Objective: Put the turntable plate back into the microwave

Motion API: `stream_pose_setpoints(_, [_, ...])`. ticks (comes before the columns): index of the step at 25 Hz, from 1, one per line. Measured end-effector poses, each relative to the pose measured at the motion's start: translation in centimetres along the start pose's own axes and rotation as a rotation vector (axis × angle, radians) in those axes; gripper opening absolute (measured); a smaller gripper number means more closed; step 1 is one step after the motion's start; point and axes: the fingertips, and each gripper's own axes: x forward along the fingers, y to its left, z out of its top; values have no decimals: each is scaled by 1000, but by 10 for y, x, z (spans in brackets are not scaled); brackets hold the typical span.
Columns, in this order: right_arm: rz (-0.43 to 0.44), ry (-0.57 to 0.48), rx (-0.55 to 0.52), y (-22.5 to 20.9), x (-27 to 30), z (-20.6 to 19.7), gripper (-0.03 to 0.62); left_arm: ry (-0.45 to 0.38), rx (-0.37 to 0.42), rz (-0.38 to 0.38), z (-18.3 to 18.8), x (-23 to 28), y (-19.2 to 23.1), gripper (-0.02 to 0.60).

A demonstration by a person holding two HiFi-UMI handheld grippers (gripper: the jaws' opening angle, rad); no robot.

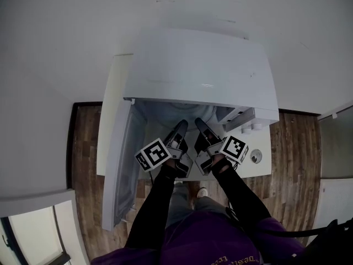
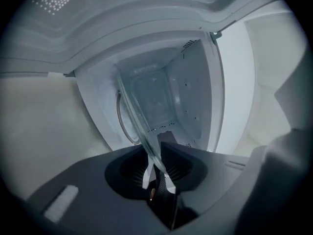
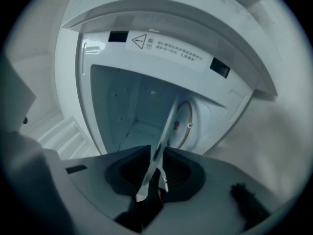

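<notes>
showing clear glass plate (image 2: pixel 136 130) w/ thin rim

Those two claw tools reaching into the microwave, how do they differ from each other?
The left gripper pinches the glass plate's left side, the right gripper its right side. The left gripper's marker cube shows a different pattern from the right gripper's marker cube. Both are shut on the plate and point into the open microwave.

We see the left claw (image 1: pixel 181 126) and right claw (image 1: pixel 199 122) side by side, reaching into the microwave (image 1: pixel 204 70). Its open door (image 1: pixel 117 164) hangs left of the left claw.
</notes>
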Motion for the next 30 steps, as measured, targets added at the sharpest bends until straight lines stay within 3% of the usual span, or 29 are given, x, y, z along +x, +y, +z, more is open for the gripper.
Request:
stream_pose_setpoints(8, [-13,6,-27,-5,16,14,83,-28,-45,14,8,17,8,91])
stream_pose_setpoints(30, [-123,19,-147,-26,28,27,95,44,-83,116,9,43,27,75])
